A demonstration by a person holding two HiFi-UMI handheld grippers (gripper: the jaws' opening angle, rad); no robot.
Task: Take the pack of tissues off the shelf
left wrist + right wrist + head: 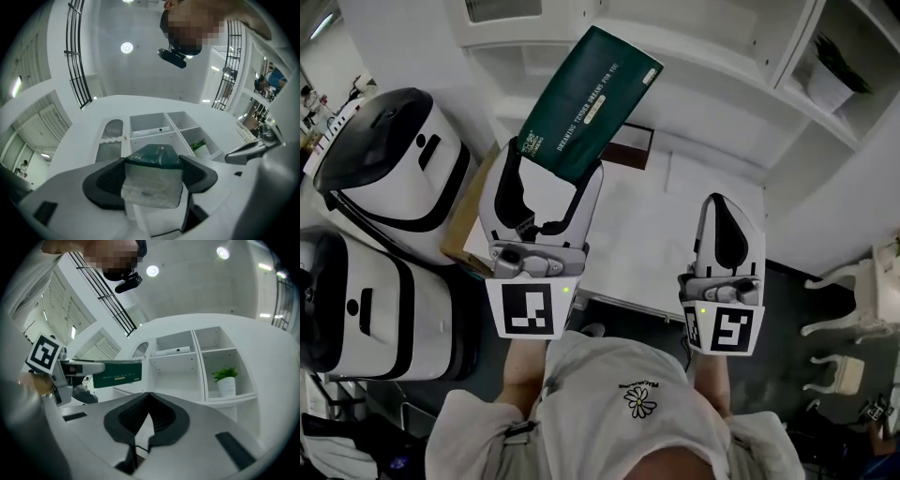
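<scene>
The pack of tissues (pixel 589 101) is dark green with a clear end showing white tissue. My left gripper (pixel 546 192) is shut on its near end and holds it tilted up in front of the white shelf unit (pixel 712 66). In the left gripper view the pack (pixel 154 176) sits clamped between both black pads (pixel 105 180). From the right gripper view the pack (pixel 117 373) shows side-on at the left, away from the shelves. My right gripper (pixel 728 234) hangs to the right with its jaws together and nothing between them (pixel 147 416).
Two white and black machines (pixel 389 169) stand on the floor at the left. A potted green plant (pixel 226 379) sits in a lower right shelf compartment. A brown box (pixel 628 145) rests on the white surface under the pack. White chairs (pixel 853 300) are at the right.
</scene>
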